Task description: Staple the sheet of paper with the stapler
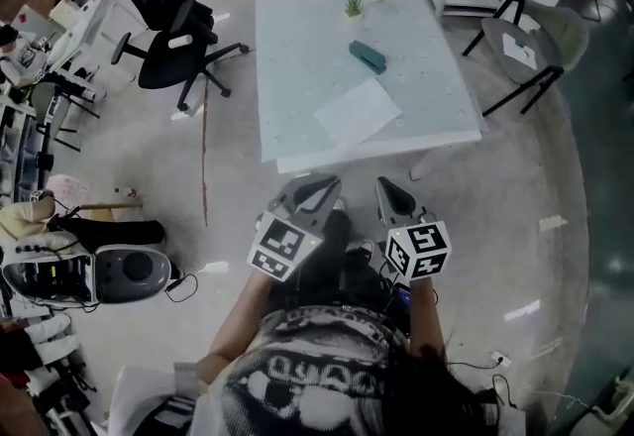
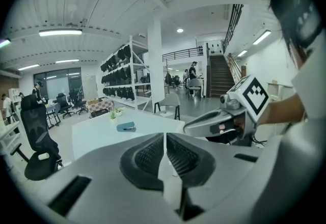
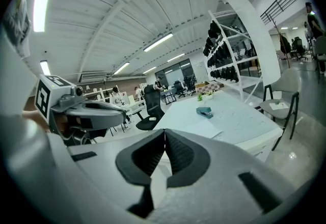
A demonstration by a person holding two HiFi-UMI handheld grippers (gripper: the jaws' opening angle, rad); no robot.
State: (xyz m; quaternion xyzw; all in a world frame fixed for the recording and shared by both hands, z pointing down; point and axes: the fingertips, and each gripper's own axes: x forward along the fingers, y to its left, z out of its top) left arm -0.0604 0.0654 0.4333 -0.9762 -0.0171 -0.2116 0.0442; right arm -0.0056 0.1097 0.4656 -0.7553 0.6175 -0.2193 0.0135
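Grey left gripper (image 1: pixel 315 184) and grey right gripper (image 1: pixel 389 188), both clenched on nothing, short of the desk.
The teal metal stapler (image 1: pixel 368 56) lies mid-desk on the white rectangular desk (image 1: pixel 297 57). The white sheet of paper (image 1: pixel 358 113) lies just beside it, toward the near edge (two small potted plants (image 1: pixel 354 4) stand by the far edge).

Head view looks steeply down; both gripper views face the shared table (image 1: pixel 297 48).

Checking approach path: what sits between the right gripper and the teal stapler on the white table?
Head view: only the white sheet of paper, short of the teal stapler; otherwise bare floor and tabletop.
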